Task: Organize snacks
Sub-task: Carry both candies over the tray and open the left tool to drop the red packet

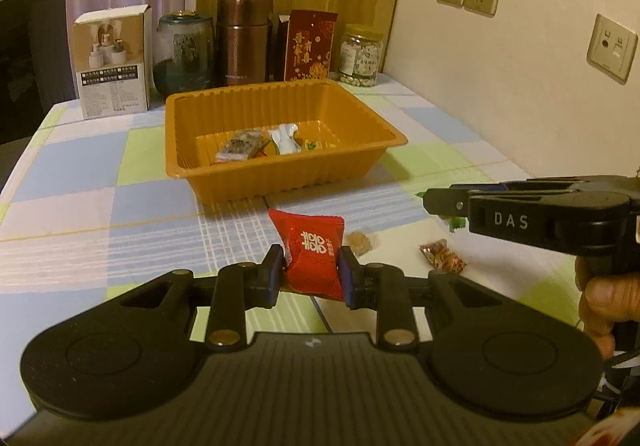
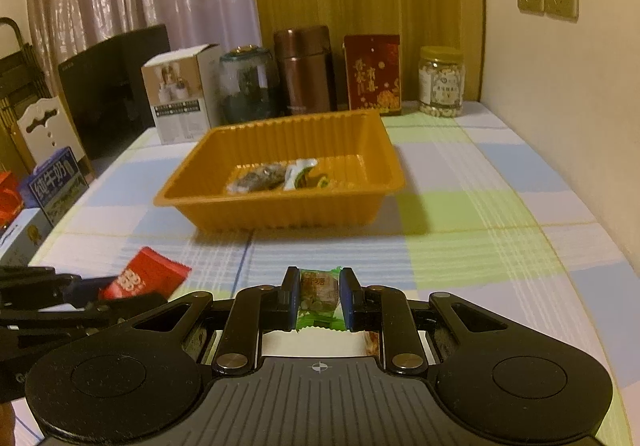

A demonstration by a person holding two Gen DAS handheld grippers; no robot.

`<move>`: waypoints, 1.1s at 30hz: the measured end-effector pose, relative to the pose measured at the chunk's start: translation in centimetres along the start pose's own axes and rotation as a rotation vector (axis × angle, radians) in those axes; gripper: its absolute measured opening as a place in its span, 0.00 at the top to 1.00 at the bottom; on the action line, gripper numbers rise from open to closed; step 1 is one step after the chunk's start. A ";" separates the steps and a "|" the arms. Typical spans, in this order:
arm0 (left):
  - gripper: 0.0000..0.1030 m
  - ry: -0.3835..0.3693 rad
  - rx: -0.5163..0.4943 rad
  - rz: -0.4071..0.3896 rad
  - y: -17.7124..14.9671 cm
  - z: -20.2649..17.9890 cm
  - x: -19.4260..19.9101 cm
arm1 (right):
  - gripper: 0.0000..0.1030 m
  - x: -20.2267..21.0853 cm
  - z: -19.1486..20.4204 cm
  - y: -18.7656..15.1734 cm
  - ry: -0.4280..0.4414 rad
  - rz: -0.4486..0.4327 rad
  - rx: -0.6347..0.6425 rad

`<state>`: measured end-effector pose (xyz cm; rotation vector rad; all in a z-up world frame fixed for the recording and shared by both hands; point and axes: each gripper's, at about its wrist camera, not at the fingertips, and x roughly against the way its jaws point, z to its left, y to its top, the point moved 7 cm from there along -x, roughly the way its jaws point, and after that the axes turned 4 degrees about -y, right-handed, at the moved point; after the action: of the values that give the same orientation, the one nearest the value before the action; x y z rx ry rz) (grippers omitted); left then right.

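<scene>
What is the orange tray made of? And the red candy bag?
The orange tray looks like thin moulded plastic: its walls are ribbed and its rim catches a soft shine. The red candy bag, held in the left gripper, looks like glossy plastic or foil film, judging by its crinkles and crimped edge.

Glossy ribbed orange plastic tray [image 1: 280, 170], shiny red foil packet [image 1: 310, 258], matt checked cloth table cover [image 1: 120, 182], matt black plastic gripper [image 1: 310, 270]
</scene>
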<state>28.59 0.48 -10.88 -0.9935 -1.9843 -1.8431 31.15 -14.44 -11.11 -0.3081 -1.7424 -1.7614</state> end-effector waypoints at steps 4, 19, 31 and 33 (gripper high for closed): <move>0.75 0.004 0.018 -0.029 1.4 0.6 0.2 | 0.79 0.1 0.3 1.7 0.004 -0.033 0.002; 0.75 0.046 0.026 -0.130 8.5 3.3 -1.1 | 0.79 -2.4 0.6 8.3 0.031 -0.111 -0.107; 0.75 0.076 0.012 -0.101 10.4 6.9 -6.1 | 0.79 -8.5 -1.2 10.8 -0.005 -0.089 -0.205; 0.75 0.085 -0.009 -0.097 10.6 7.0 -6.9 | 0.79 -9.6 -1.4 11.0 -0.013 -0.084 -0.217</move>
<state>42.11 4.67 -7.97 -0.8205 -2.0081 -1.9116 45.28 -12.32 -7.83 -0.3427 -1.5959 -2.0176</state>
